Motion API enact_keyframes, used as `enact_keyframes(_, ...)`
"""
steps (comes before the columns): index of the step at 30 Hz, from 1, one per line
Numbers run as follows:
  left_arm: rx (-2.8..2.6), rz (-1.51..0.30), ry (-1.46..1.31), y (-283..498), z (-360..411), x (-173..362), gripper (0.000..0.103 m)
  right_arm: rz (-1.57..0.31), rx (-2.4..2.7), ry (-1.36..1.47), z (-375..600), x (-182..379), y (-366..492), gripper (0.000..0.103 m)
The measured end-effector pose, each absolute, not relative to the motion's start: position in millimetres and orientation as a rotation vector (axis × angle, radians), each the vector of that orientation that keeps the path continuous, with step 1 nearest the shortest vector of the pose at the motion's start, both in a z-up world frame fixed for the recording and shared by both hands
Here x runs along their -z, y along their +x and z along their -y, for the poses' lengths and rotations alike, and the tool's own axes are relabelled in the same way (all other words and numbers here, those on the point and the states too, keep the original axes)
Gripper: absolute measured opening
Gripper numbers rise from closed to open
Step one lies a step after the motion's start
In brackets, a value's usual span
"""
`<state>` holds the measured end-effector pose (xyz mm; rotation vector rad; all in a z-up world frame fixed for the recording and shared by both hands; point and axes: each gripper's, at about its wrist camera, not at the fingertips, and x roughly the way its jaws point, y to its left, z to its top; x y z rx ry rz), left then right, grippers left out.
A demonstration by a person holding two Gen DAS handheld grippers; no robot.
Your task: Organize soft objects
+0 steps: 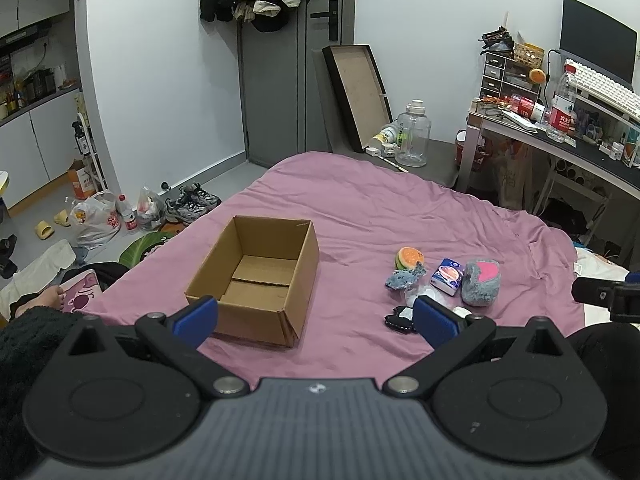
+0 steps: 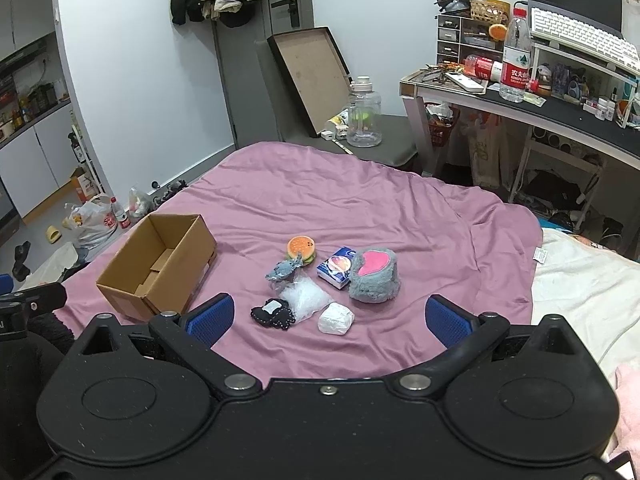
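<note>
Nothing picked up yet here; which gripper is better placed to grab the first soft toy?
Right, probably. The right gripper is open and faces the pile, with the black plush just ahead between its fingers. The left gripper, also open, faces the cardboard box, the pile off to its right.

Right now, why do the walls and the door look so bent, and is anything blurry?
Left wrist view: the fisheye lens bows the door and walls; lighting is soft and even, and the cardboard box is sharp. Right wrist view: the same bending shows at the desk, and the pink bedsheet shows no glare.
</note>
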<state>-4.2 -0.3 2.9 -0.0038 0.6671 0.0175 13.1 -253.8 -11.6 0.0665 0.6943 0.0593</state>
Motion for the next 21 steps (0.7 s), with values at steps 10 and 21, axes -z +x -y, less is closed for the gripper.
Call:
enact_keyframes(10, -0.028, -0.667, 0.002, -3.9, -1.0, -4.6, 0.103, -0.690, -0.052, 0.063, 256.7, 13.0, 15.4, 0.103)
enact_keyframes(21, -0.029, -0.670, 0.024, -3.4, 2.9, -1.2, 0.103, -0.682, -0.039, 0.068, 259.6, 15.8, 15.4, 0.103)
